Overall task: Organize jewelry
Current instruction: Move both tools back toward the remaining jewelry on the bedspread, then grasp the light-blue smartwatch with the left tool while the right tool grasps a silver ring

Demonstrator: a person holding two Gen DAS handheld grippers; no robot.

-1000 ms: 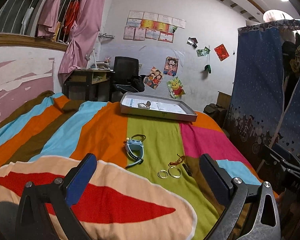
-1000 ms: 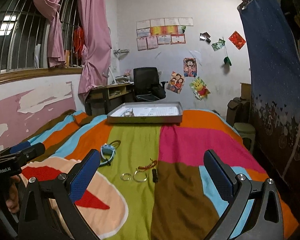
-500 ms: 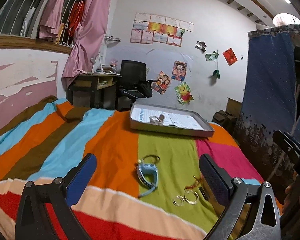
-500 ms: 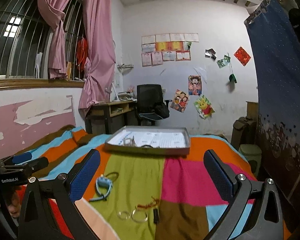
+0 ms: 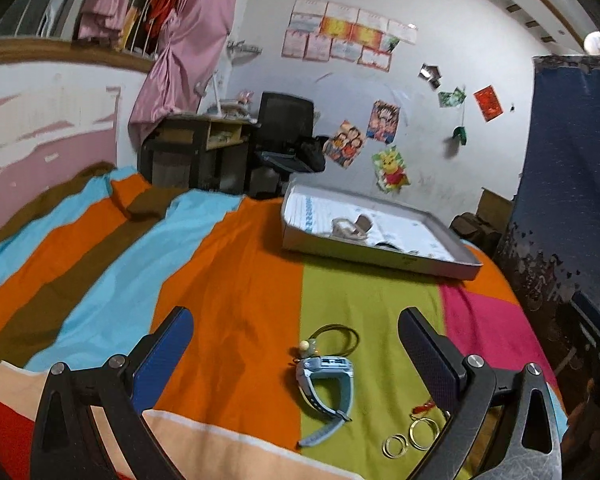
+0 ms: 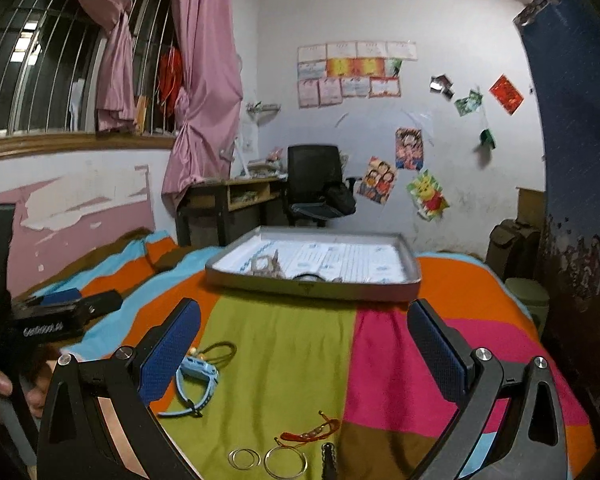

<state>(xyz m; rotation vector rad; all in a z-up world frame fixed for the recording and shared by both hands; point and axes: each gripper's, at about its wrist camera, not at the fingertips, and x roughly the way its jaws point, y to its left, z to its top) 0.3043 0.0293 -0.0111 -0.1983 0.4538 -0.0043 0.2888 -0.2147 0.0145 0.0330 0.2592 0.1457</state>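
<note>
I had both tools spread wide and empty, left tool (image 5: 296, 344) above the pale blue plastic watch (image 5: 327, 380) on the striped bed (image 5: 228, 280). The shallow grey tray (image 6: 312, 290) already held perhaps two pieces; watch and gold rings (image 6: 266, 460) remained

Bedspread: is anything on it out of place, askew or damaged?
Nothing looks damaged. The jewelry is loose on the bedspread rather than in the grey tray: a blue watch, a dark cord loop, two gold rings, a red string bracelet and a small dark piece. Both hand-held grippers are open and empty.
</note>
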